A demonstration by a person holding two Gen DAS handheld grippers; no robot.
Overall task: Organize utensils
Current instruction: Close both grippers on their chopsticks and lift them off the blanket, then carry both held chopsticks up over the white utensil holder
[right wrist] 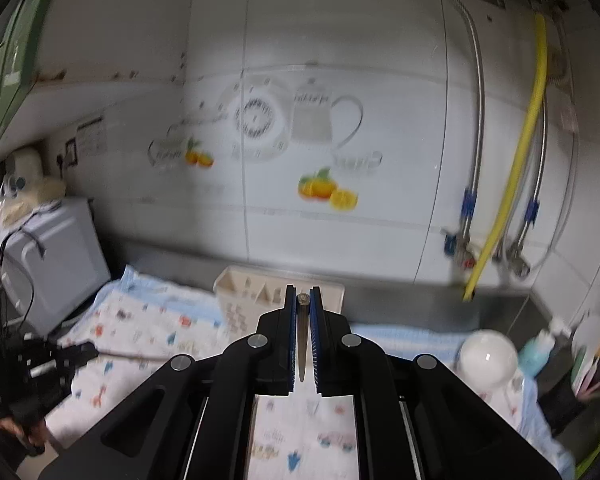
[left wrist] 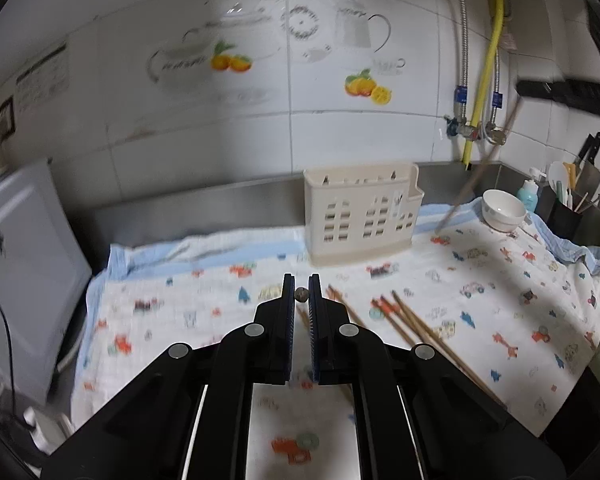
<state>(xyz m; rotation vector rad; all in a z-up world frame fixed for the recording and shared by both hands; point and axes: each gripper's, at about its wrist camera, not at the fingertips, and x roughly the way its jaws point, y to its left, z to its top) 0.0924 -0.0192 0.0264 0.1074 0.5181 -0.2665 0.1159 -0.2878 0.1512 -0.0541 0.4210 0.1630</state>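
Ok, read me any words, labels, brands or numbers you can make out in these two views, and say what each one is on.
No text can be read in either view.
White paper notice on the tiled wall: printed lines, too blurred.
Grey teapot-and-cups wall decal: lettering on it, too blurred.
Cream slotted plastic utensil holder: small mark, too small.
Teal plastic bottle: no legible label.

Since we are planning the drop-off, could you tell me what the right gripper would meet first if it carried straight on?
Probably the cream utensil holder, directly beyond the right gripper and its chopstick; blur leaves depth unclear.
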